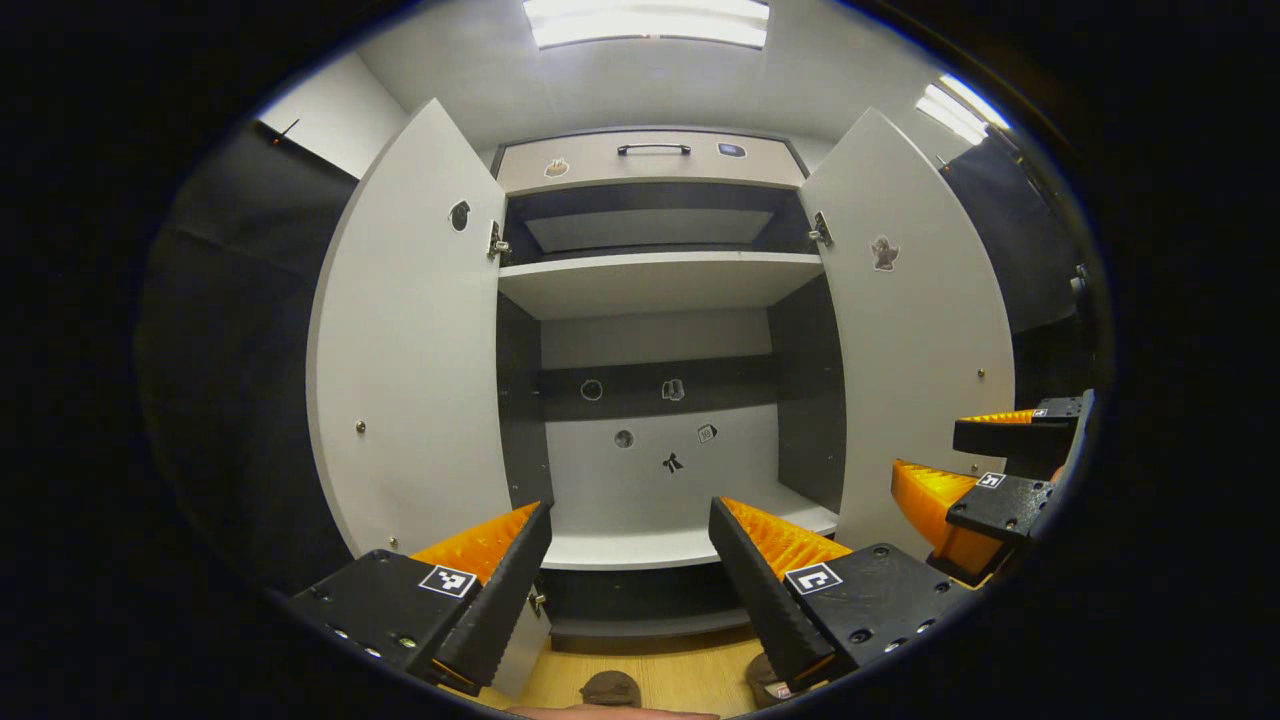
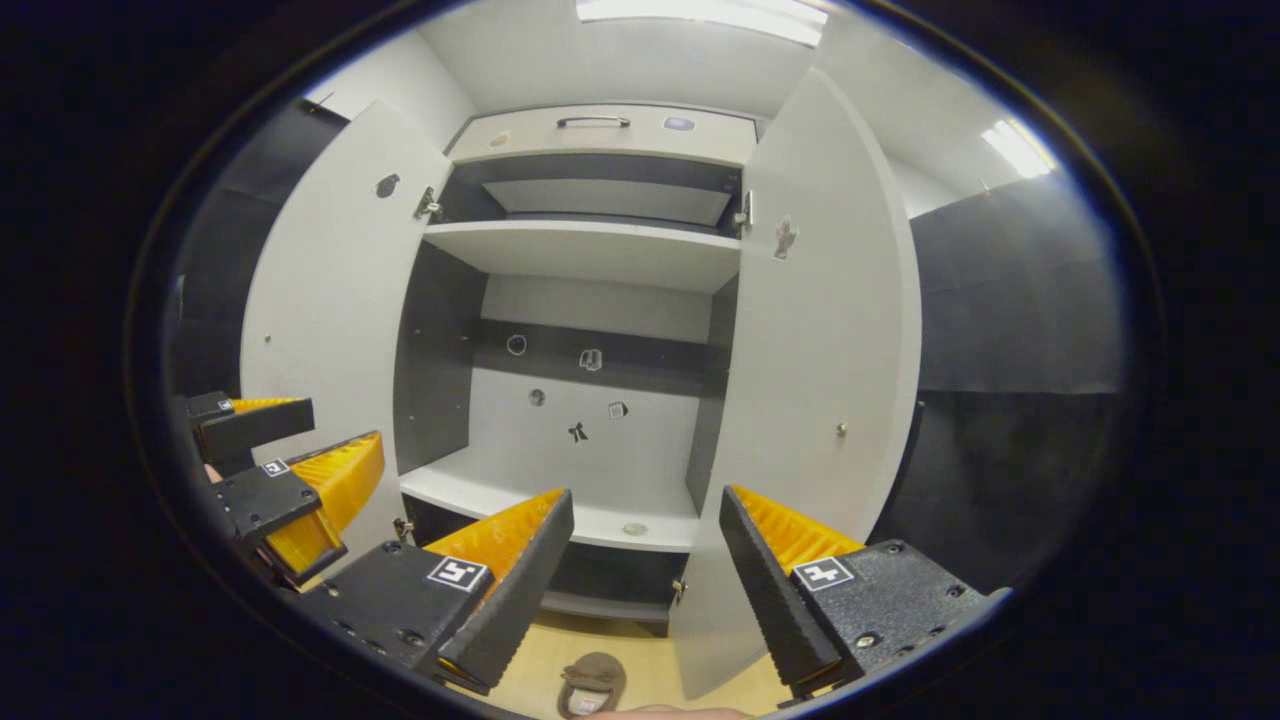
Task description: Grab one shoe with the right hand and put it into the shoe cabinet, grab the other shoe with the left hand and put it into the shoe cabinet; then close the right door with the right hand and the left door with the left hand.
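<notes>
Wood floor (image 1: pixel 690 680) — shoes (image 1: pixel 611 688), perhaps — open cabinet (image 1: pixel 655 285)

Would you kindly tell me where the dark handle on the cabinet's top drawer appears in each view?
Left gripper view: the dark bar handle sits top centre, on the pale drawer front.
Right gripper view: the handle sits at the top, left of centre.
Shared landmark: the white upper shelf directly below the drawer.

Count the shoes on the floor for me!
2. One brown shoe lies on the wooden floor below the open cabinet; the other peeks out beside it, partly hidden.
</notes>
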`<state>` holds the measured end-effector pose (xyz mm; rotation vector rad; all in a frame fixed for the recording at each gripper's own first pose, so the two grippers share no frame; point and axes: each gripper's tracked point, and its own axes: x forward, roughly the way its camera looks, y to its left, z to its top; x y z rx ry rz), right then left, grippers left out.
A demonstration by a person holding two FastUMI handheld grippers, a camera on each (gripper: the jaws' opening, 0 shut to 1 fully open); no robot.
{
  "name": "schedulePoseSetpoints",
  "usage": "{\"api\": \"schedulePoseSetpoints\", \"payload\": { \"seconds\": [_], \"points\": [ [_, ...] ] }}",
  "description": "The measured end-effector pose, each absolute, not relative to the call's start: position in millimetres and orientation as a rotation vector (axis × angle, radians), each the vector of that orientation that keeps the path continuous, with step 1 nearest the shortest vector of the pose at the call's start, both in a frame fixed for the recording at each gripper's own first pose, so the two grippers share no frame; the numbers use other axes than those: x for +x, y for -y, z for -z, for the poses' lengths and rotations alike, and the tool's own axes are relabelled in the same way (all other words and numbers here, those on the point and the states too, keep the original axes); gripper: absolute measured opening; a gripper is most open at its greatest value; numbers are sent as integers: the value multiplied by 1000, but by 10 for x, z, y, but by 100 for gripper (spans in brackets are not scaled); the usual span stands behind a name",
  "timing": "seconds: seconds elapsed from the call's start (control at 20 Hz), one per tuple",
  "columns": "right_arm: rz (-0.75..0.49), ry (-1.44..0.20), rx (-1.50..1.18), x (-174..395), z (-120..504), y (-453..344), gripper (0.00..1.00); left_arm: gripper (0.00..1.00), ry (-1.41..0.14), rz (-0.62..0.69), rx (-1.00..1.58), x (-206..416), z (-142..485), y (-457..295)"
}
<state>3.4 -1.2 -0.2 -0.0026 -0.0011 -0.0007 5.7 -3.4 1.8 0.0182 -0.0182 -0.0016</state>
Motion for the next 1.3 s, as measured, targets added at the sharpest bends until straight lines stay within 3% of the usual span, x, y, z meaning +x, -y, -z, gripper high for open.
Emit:
{"api": "schedulePoseSetpoints", "payload": {
  "seconds": [0.35, 0.6, 1.3],
  "points": [
    [-17, -43, -4, 85, 169, -58, 96, 96, -14, -7, 26, 35, 68, -7],
    [-44, -166, -7, 115, 711, -191, 96, 96, -103, -15, 50, 37, 382, -58],
    [-82, -673, 65, 46, 3962, -838, 94, 96, -372, -52, 137, 143, 1927, -481]
  ]
}}
